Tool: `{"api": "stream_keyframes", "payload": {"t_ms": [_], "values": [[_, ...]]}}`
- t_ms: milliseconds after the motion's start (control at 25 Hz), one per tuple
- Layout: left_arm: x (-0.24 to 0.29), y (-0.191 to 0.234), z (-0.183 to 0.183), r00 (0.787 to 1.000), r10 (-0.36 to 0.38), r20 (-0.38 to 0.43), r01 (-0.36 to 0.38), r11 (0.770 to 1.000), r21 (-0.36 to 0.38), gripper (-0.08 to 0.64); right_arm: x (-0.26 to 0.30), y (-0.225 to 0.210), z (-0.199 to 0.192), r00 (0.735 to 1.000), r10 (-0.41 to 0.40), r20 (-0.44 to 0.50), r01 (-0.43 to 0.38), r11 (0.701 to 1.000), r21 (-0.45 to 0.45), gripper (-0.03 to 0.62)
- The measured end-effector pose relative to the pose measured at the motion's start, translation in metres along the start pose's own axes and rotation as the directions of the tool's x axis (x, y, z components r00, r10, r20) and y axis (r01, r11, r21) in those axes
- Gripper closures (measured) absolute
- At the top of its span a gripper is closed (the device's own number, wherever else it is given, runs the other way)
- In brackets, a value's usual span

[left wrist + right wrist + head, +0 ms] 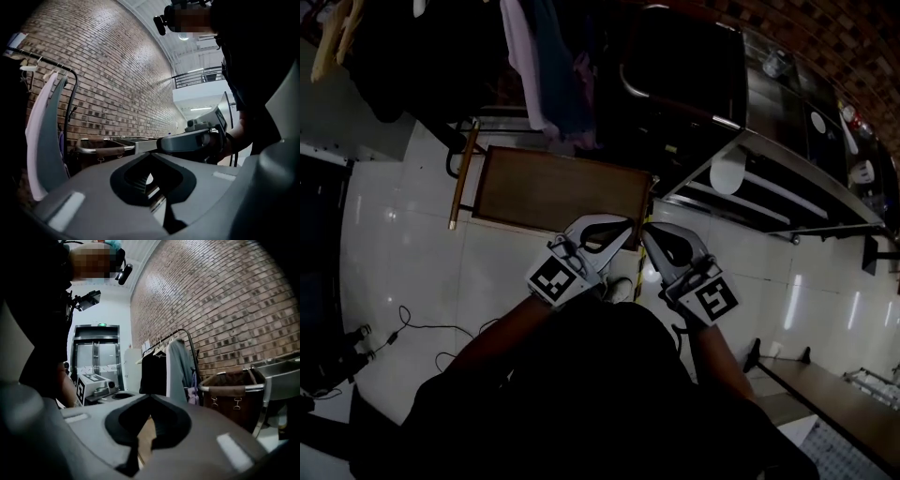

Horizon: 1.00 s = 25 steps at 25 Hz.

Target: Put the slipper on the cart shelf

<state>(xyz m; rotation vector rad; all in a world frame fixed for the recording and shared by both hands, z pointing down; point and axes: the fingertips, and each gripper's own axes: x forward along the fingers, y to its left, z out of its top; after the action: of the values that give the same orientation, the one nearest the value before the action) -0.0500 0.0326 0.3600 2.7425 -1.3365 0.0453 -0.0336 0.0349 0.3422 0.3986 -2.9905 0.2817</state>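
Head view: I hold the left gripper (623,225) and the right gripper (649,234) side by side in front of me, their tips nearly touching, over the white tiled floor (422,272). In the left gripper view the jaws meet at their tips with nothing between them. The right gripper view shows the same: jaws together and empty.

Just ahead of the tips stands a brown hamper (562,192), and clothes (548,66) hang on a rail beyond it. To my right is the metal cart (797,187). A pale oval thing that I take for the slipper (728,172) lies at the near end of one of its shelves, well apart from both grippers. In both gripper views a brick wall (117,70) runs behind the hamper.
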Motion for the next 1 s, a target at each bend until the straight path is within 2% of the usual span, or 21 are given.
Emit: {"api": "stream_keyframes", "payload": {"t_ms": [200,320,520,1000], "values": [[-0.020,-0.010,0.000,0.999,0.038,-0.028,-0.038,0.999,0.005,0.557,-0.008,0.016,-0.005,1.000,0.014,0.007,-0.014,1.000,0.013,0.591],[-0.035,-0.014,-0.002,0.999,0.035,-0.039,-0.034,0.999,0.017,0.557,-0.009,0.028,-0.009,1.000,0.011,0.012,-0.011,1.000,0.010,0.591],[-0.058,-0.009,-0.003,0.999,0.012,-0.032,-0.010,0.999,0.049,0.557,0.003,0.044,-0.014,1.000,-0.022,0.010,0.021,1.000,0.014,0.591],[-0.077,0.014,-0.003,0.997,-0.079,-0.023,0.079,0.996,0.037,0.557,0.032,0.057,-0.025,0.992,-0.125,-0.008,0.124,0.992,-0.006,0.592]]}}
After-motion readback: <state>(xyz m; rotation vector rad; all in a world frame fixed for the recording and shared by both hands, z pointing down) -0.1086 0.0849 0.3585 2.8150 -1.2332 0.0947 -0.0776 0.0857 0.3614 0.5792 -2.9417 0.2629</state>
